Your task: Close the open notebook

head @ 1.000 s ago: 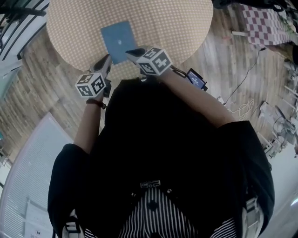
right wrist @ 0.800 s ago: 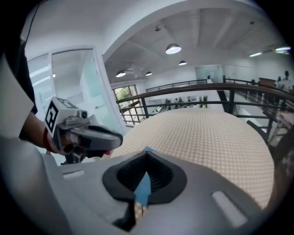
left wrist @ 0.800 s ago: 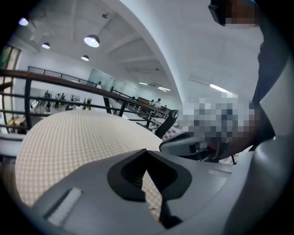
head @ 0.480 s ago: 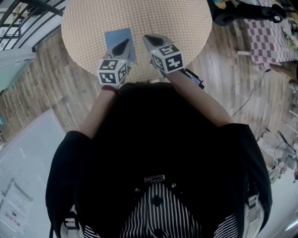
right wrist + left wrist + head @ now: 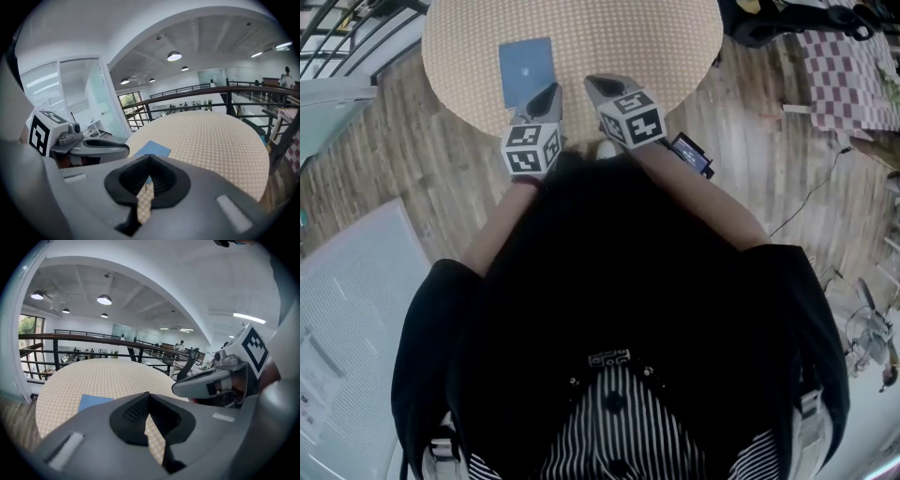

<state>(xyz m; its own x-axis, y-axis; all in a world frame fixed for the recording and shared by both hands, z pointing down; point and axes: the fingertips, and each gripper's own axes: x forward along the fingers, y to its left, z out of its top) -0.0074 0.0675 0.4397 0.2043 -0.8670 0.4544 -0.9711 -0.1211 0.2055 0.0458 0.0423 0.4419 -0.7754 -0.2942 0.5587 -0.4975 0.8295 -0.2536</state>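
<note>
The blue notebook (image 5: pixel 527 71) lies closed and flat on the round chequered table (image 5: pixel 656 37), left of centre. Both grippers hover over the table's near edge, side by side and off the notebook. My left gripper (image 5: pixel 551 89) is shut and empty, its tip just below the notebook's near right corner. My right gripper (image 5: pixel 592 82) is also shut and empty, a little to the right of the notebook. In the left gripper view the notebook (image 5: pixel 96 401) lies ahead on the left. In the right gripper view the notebook (image 5: pixel 152 149) shows just past the closed jaw tips.
A dark phone-like device (image 5: pixel 692 155) lies on the wooden floor beside the table's near right edge. A red chequered cloth (image 5: pixel 839 56) is at the far right. A black railing (image 5: pixel 337 23) runs at the upper left. A white panel (image 5: pixel 347 309) stands on the left.
Both grippers have drawn back from the notebook toward the table's near edge and risen. The right tip, which rested on the notebook's near edge, is now off it.
</note>
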